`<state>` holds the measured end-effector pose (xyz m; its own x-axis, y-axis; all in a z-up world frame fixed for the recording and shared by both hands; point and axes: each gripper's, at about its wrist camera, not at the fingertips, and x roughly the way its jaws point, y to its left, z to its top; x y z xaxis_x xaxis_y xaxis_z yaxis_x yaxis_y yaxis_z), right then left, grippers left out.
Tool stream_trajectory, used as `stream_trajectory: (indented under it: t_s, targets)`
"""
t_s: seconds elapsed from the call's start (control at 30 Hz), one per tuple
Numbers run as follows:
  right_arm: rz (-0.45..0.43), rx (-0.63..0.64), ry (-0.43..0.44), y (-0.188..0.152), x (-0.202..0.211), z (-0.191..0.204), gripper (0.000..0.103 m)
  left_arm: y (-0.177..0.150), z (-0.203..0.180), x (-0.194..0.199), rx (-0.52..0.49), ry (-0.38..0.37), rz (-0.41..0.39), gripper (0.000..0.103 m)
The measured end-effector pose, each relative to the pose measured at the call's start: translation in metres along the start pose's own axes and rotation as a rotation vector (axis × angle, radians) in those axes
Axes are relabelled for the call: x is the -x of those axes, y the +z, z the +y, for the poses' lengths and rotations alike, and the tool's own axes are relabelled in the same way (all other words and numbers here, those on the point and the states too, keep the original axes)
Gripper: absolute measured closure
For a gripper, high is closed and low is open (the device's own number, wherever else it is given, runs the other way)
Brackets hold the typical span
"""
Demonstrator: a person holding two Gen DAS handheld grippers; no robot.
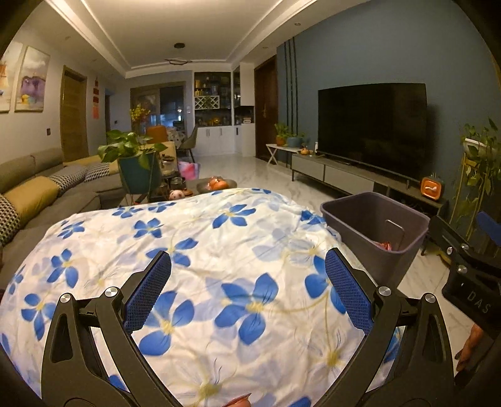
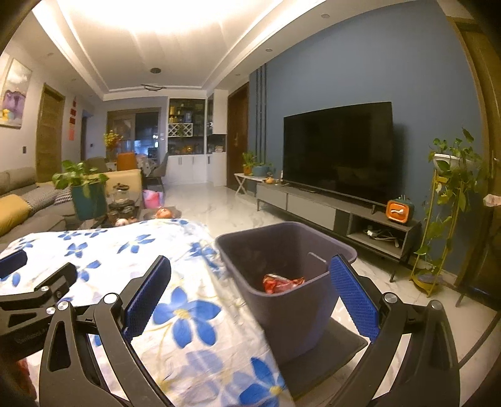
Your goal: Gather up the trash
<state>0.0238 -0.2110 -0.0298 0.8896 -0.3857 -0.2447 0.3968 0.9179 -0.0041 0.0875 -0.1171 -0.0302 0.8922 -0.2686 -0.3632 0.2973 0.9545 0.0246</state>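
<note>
home living room: sofa [image 1: 47, 184], big tv [image 1: 372, 125] on low cabinet [image 2: 332, 209], potted plants [image 2: 83, 184].

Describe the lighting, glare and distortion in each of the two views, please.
Left wrist view: dim, warm light, no glare; the fisheye bulges the floral cloth and darkens the corners. Right wrist view: the ceiling light is blown out to white glare; the bin stays sharp, though the room's lines bend.

Floral cloth [image 1: 219, 250] lies bare — only the bin [image 2: 281, 250] flanks its right edge
</note>
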Motion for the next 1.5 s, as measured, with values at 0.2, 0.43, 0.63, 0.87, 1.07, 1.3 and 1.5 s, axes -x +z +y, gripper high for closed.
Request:
stream_trajectory:
  t_s: [0.2, 0.43, 0.63, 0.87, 1.07, 1.3, 1.5]
  targets:
    - [0.027, 0.044, 0.007, -0.01, 0.019, 0.021, 0.006, -0.01, 0.015, 0.021, 0.02, 0.017, 0.006, 0.006]
    - [0.029, 0.064, 0.016, -0.013, 0.034, 0.032, 0.006, -0.017, 0.026, 0.039, 0.044, 0.019, -0.002, 0.006]
    - [0.009, 0.064, 0.016, -0.013, 0.044, 0.033, 0.006, -0.018, 0.029, 0.049, 0.052, 0.019, -0.015, 0.006]
    - [0.008, 0.061, 0.018, -0.013, 0.045, 0.033, 0.006, -0.018, 0.025, 0.055, 0.051, 0.007, -0.021, 0.006]
    - [0.004, 0.06, 0.018, -0.015, 0.048, 0.033, 0.006, -0.018, 0.025, 0.056, 0.055, 0.002, -0.021, 0.006]
    - [0.004, 0.059, 0.019, -0.015, 0.05, 0.033, 0.006, -0.018, 0.025, 0.056, 0.054, 0.001, -0.021, 0.006]
    - [0.002, 0.059, 0.021, -0.014, 0.052, 0.034, 0.006, -0.018, 0.025, 0.056, 0.054, 0.002, -0.02, 0.006]
